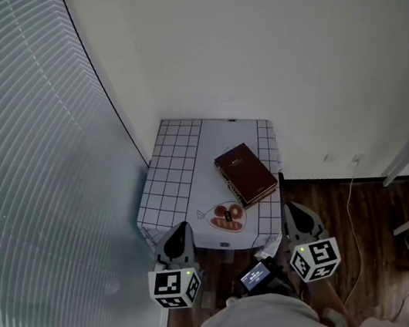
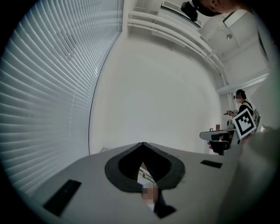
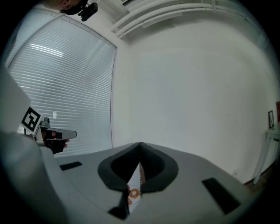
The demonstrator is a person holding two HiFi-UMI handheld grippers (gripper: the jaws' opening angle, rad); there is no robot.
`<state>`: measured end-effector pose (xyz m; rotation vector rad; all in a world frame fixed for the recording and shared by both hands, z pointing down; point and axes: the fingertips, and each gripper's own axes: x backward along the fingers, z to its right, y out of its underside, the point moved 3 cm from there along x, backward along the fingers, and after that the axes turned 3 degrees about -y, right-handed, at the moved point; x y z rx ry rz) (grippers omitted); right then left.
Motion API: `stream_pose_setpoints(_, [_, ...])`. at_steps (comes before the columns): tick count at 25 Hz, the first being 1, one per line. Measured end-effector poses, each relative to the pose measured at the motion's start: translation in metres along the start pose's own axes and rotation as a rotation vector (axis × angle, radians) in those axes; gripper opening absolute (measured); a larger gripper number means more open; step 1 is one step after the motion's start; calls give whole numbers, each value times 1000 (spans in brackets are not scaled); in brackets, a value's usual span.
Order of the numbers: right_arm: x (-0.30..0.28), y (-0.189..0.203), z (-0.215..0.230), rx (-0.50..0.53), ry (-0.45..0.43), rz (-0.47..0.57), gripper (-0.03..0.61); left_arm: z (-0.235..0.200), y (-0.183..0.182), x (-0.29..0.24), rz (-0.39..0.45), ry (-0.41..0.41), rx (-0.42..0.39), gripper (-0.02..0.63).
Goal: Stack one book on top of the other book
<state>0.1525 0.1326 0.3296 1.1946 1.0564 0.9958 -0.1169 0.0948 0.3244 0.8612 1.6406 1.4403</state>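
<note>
Seems finished: books (image 1: 246, 174) apparently stacked already on the surface (image 1: 178, 171). Left tongs (image 1: 177, 242) and right tongs (image 1: 300, 219) clenched, empty, short of its near edge.

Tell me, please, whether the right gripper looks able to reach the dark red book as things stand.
Probably yes: the right gripper hovers by the near edge of the table, and nothing stands between it and the book. Its fingers are shut, so they must open first.

Book (image 1: 245, 173) on the corner table (image 1: 178, 167), toward its right edge; blinds (image 1: 36, 188) left, wall (image 1: 262, 47) behind.
</note>
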Motion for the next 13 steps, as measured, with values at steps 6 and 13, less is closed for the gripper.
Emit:
stream_pose_setpoints(6, [1,3,-2,-11,-9,-7,6,6,6,-2,-24,5,-32,8])
stream_pose_setpoints(13, [1,14,5,-51,-4,-30,6,4,12,-8,-37,5,-22,8])
